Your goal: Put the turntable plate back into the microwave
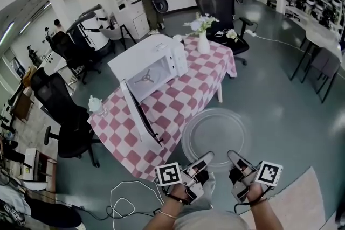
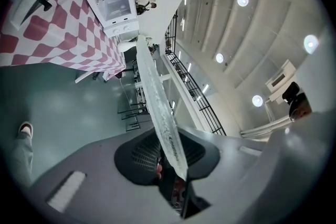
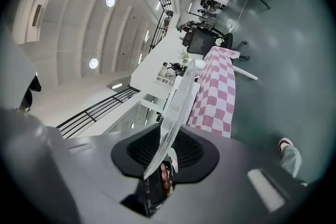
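Note:
A clear glass turntable plate [image 1: 215, 134] hangs level over the floor, in front of the table. My left gripper [image 1: 206, 158] is shut on its near left rim and my right gripper [image 1: 233, 156] is shut on its near right rim. In the left gripper view the plate [image 2: 157, 102] runs edge-on out of the jaws; in the right gripper view the plate [image 3: 176, 113] does the same. The white microwave [image 1: 148, 64] stands on the checked table [image 1: 178, 99] with its door [image 1: 139, 118] swung open toward me. Its cavity shows a three-armed roller ring [image 1: 144, 79].
A white vase with flowers [image 1: 203, 35] stands at the table's far end, a small jar [image 1: 95, 105] at its left corner. Black office chairs [image 1: 64, 116] flank the table. A white cable [image 1: 126, 199] loops on the floor near my left arm. People stand far off.

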Action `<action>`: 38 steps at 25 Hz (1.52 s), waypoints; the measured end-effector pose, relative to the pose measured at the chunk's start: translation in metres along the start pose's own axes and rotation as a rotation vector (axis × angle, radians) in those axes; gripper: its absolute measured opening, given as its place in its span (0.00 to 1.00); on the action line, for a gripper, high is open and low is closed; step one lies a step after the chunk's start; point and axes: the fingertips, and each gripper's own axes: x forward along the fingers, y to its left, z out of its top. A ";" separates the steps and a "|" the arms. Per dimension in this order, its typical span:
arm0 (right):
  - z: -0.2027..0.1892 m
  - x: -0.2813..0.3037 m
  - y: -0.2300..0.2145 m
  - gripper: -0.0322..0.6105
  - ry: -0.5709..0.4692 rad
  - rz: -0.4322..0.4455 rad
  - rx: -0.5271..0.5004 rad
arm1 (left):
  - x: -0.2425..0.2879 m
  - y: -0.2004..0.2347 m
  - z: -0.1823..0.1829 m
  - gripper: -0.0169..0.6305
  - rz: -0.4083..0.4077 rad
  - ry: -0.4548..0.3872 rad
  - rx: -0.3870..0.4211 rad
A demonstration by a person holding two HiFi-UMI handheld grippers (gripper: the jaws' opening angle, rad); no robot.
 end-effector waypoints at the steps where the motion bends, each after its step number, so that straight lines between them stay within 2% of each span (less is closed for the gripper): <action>1: 0.004 0.003 -0.006 0.17 -0.001 -0.016 -0.001 | 0.005 0.003 0.003 0.12 -0.002 0.001 -0.013; 5: 0.027 0.023 -0.032 0.17 0.000 -0.090 -0.006 | 0.028 0.019 0.030 0.13 -0.024 -0.003 -0.017; 10: 0.069 0.069 -0.030 0.17 0.015 0.010 -0.034 | 0.059 0.035 0.072 0.13 -0.036 -0.017 -0.005; 14: 0.107 0.107 -0.041 0.17 0.023 0.021 -0.022 | 0.090 0.047 0.118 0.13 -0.021 -0.007 0.080; 23: 0.181 0.194 -0.062 0.17 0.090 0.022 -0.036 | 0.144 0.081 0.209 0.13 -0.020 -0.058 0.025; 29: 0.202 0.252 -0.072 0.17 0.169 0.034 -0.033 | 0.152 0.103 0.259 0.13 0.002 -0.131 0.009; 31: 0.203 0.270 -0.073 0.17 0.200 0.045 -0.035 | 0.148 0.110 0.272 0.13 0.011 -0.163 -0.011; 38: 0.195 0.325 -0.074 0.17 0.314 0.089 -0.056 | 0.125 0.132 0.311 0.13 0.069 -0.276 0.010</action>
